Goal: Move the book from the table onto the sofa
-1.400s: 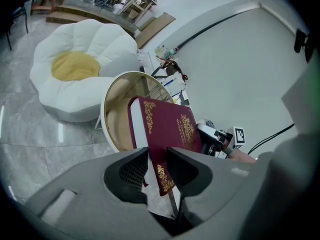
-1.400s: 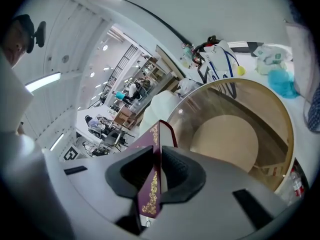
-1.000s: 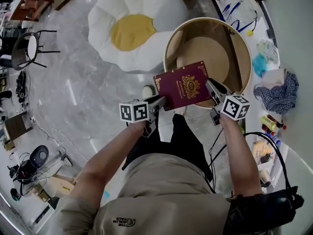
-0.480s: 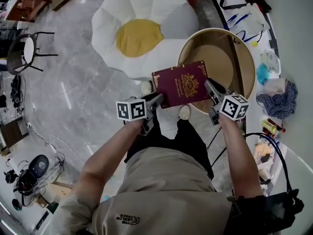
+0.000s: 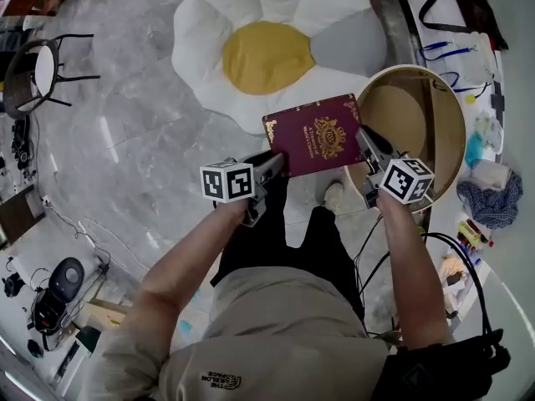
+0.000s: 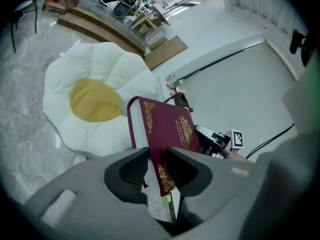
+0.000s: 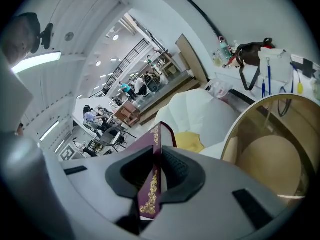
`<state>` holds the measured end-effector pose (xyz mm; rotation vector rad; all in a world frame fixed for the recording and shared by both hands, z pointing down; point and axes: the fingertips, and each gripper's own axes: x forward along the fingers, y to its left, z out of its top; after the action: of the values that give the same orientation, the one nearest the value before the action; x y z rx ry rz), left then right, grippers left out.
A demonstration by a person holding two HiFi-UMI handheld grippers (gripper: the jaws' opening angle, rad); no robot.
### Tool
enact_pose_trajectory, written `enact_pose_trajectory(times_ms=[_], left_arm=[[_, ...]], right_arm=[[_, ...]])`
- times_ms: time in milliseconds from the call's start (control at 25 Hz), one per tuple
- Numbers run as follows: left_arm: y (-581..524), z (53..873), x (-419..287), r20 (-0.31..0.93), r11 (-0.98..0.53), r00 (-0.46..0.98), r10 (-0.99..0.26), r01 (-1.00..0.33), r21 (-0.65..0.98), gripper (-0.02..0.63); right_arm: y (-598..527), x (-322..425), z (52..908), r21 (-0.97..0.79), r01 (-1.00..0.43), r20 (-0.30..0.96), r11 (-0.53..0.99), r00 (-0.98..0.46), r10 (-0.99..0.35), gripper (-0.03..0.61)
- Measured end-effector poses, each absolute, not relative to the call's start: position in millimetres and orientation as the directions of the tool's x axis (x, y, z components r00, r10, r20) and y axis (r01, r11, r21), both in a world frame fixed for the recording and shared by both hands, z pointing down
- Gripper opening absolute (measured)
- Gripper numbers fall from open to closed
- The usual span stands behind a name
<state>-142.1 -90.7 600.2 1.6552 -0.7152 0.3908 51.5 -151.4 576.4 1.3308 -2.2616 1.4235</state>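
The left hand-held gripper (image 5: 278,164) (image 6: 157,162) is clamped on the lower left edge of the book (image 5: 316,136) (image 6: 168,128), its jaws pressing both covers near the spine. The right hand-held gripper (image 5: 369,143) (image 7: 157,168) is closed on the same book (image 7: 155,143) at its right edge, with the thin maroon cover pinched between the pads.

In the head view the book sits at 1 o'clock from the left hand-held gripper and at 10 o'clock from the right one. It hangs in the air between them, gold-crested front cover facing up and slightly tilted.

Both forearms reach forward from the person's body. The left forearm (image 5: 185,257) runs toward 1 o'clock and the right forearm (image 5: 410,253) toward 12 o'clock, each hand-held gripper pointing forward and down.

The daisy-shaped sofa (image 5: 209,32) (image 6: 60,84) lies at 11 o'clock from the book, and its near white petal meets the book's far edge in the head view. The round wooden tabletop (image 5: 399,111) (image 7: 272,159) stands at 3 o'clock from the book. Grey marble floor (image 5: 125,140) spreads at 9 o'clock.
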Motion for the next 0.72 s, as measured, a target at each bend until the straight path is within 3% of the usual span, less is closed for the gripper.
enact_pose_trajectory(times_ms=[720], left_arm=[[-193,796,-272,0.640,0.087,0.685,-0.347,-0.656,0.749,0.117]], right_arm=[[-269,-86,779,-0.590,-0.776,0.682,0.223,-0.627,-0.377,0.060]])
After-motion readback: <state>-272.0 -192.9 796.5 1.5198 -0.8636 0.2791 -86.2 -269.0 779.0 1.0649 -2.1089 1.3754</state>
